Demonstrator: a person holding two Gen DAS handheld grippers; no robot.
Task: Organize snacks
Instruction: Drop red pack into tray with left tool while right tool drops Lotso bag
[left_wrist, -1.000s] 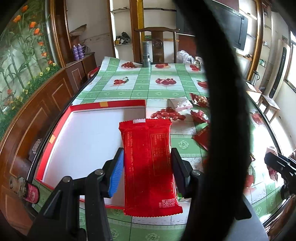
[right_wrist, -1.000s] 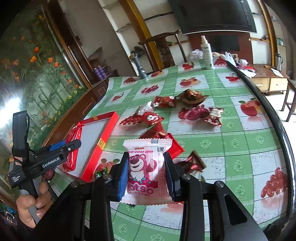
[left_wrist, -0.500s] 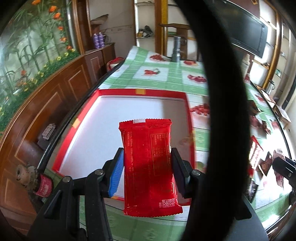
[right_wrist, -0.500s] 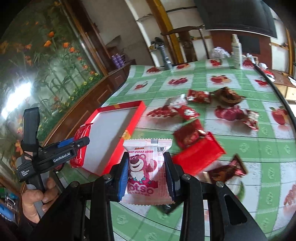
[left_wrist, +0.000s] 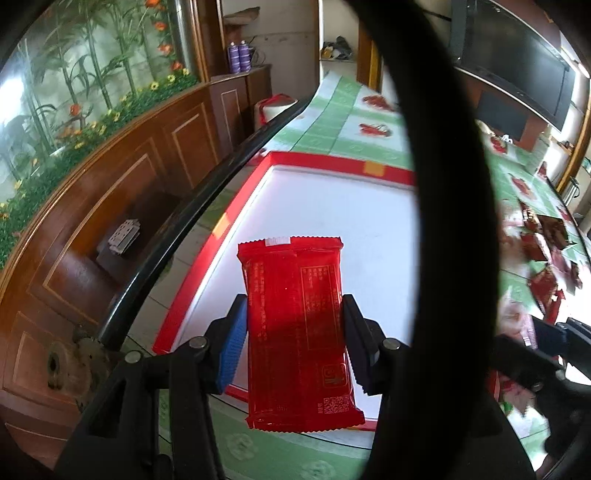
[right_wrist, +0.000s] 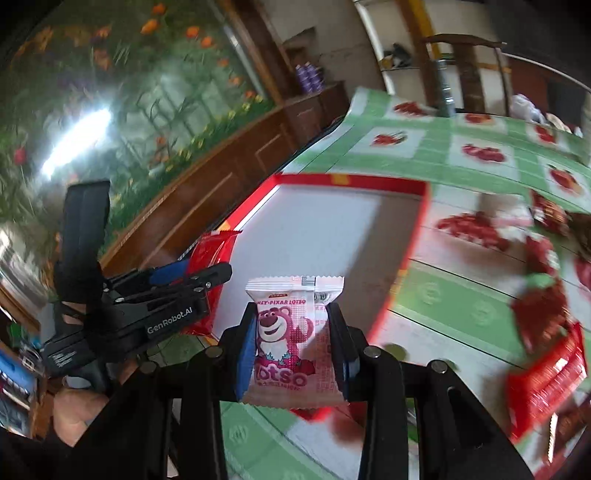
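My left gripper (left_wrist: 293, 314) is shut on a long red snack packet (left_wrist: 297, 325), held above the near left corner of the red-rimmed white tray (left_wrist: 332, 166). In the right wrist view my right gripper (right_wrist: 293, 325) is shut on a pink-and-white bear snack packet (right_wrist: 291, 332), hovering over the tray's (right_wrist: 351, 181) near edge. The left gripper (right_wrist: 199, 277) with its red packet (right_wrist: 212, 251) shows there at the tray's left side, a hand below it. Loose red snack packets (right_wrist: 546, 380) lie on the green cloth to the right.
The green fruit-print tablecloth (right_wrist: 480, 155) covers the table; its dark rim (left_wrist: 177, 229) runs along the left. A wooden cabinet (left_wrist: 110, 184) stands beyond that rim. A black strap (left_wrist: 443, 221) crosses the left wrist view. More snacks (left_wrist: 546, 251) lie at the right.
Both grippers have swung left with their packets, from over the cloth and loose snacks to over the tray. The tray now fills the middle of both views.
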